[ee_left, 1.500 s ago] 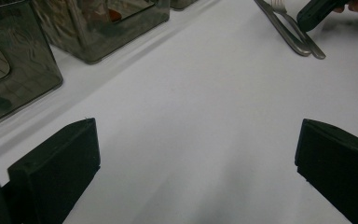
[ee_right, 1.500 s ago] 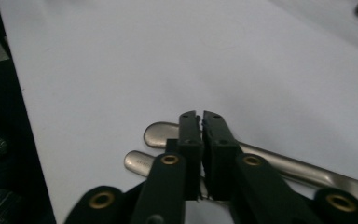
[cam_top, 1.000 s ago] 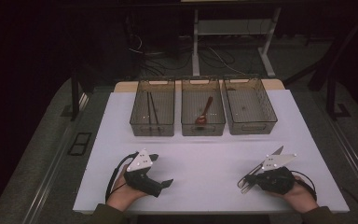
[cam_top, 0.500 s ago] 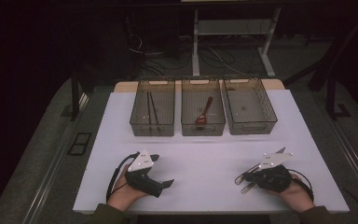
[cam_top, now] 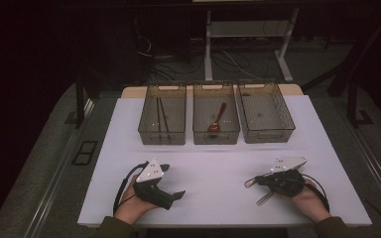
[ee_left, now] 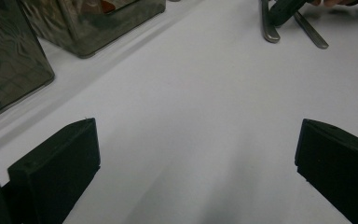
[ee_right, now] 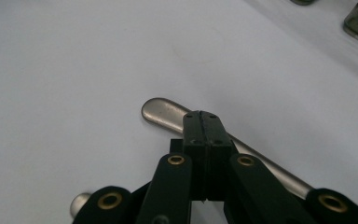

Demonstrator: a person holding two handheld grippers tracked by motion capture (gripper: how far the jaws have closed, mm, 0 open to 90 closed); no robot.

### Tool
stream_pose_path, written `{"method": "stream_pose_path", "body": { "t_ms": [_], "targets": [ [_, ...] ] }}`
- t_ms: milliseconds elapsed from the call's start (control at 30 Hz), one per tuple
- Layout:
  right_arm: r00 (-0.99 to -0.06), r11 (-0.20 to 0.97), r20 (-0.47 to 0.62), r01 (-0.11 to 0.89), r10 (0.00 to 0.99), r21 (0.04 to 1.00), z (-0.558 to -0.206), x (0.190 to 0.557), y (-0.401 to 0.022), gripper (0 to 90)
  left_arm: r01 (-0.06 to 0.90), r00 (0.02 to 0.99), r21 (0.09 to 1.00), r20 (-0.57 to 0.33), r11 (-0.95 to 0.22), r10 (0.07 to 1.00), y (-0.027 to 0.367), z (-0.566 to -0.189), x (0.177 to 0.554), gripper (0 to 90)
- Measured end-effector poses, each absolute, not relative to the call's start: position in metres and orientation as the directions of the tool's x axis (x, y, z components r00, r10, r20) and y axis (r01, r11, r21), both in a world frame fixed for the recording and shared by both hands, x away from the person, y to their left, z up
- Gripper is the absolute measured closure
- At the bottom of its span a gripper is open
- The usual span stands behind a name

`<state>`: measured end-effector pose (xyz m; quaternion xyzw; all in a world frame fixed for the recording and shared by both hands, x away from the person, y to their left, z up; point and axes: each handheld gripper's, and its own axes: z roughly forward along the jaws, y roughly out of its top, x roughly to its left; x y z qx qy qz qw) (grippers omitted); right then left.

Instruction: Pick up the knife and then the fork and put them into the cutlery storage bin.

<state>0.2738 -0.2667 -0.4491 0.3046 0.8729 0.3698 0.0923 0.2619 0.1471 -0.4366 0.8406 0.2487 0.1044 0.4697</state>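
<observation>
1. Hand-held gripper on your right (cam_top: 261,184) sits low over the tabletop (cam_top: 213,163) with its jaws pressed fully together; in the right gripper view they meet with no gap just above a metal utensil handle (ee_right: 168,112), and whether they pinch it or merely rest on it cannot be told.
2. That handle lies flat on the white surface, its rounded end poking out past the jaw tips; a second rounded metal end (ee_right: 80,203) shows low beside the linkage, so two pieces of cutlery (ee_left: 289,23) likely lie crossed there.
3. Your left hand-held gripper (cam_top: 171,196) rests wide open with nothing between its jaws, pointing across the bare surface toward the cutlery; it looks parked, leaving the work to your right hand.
4. Three clear bins (cam_top: 216,115) stand side by side at the far edge; chopsticks (cam_top: 162,116) lie in the left one, a wooden spoon (cam_top: 217,119) in the middle, suggesting sorting by type.
</observation>
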Motion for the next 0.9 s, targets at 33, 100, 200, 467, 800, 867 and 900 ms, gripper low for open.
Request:
{"method": "stream_pose_path", "body": {
  "t_ms": [33, 100, 200, 467, 800, 867, 900],
  "targets": [
    [-0.797, 0.541, 0.062, 0.462, 0.601, 0.703, -0.449, 0.275, -0.267, 88.9, 0.319, 0.854, 0.843, -0.058, -0.433, 0.516, 0.147, -0.437, 0.262, 0.0],
    [-0.792, 0.535, 0.063, 0.467, 0.607, 0.704, -0.449, 0.278, -0.267, 88.9, 0.318, 0.854, 0.843, -0.057, -0.433, 0.516, 0.147, -0.437, 0.262, 0.0],
    [-0.784, 0.529, 0.058, 0.469, 0.618, 0.707, -0.450, 0.281, -0.267, 88.9, 0.320, 0.854, 0.844, -0.059, -0.432, 0.517, 0.147, -0.437, 0.262, 0.0],
    [-0.771, 0.519, 0.055, 0.478, 0.635, 0.708, -0.449, 0.296, -0.264, 89.0, 0.319, 0.854, 0.843, -0.059, -0.432, 0.516, 0.147, -0.437, 0.262, 0.0],
    [-0.758, 0.515, 0.054, 0.491, 0.649, 0.702, -0.448, 0.312, -0.259, 88.9, 0.317, 0.857, 0.841, -0.056, -0.438, 0.512, 0.146, -0.437, 0.262, 0.0],
    [-0.758, 0.519, 0.048, 0.490, 0.651, 0.700, -0.448, 0.314, -0.259, 88.9, 0.318, 0.857, 0.841, -0.057, -0.438, 0.513, 0.146, -0.437, 0.262, 0.0],
    [-0.754, 0.513, 0.051, 0.494, 0.655, 0.702, -0.449, 0.315, -0.258, 88.9, 0.319, 0.857, 0.841, -0.058, -0.438, 0.513, 0.146, -0.437, 0.262, 0.0]
  ]
}}
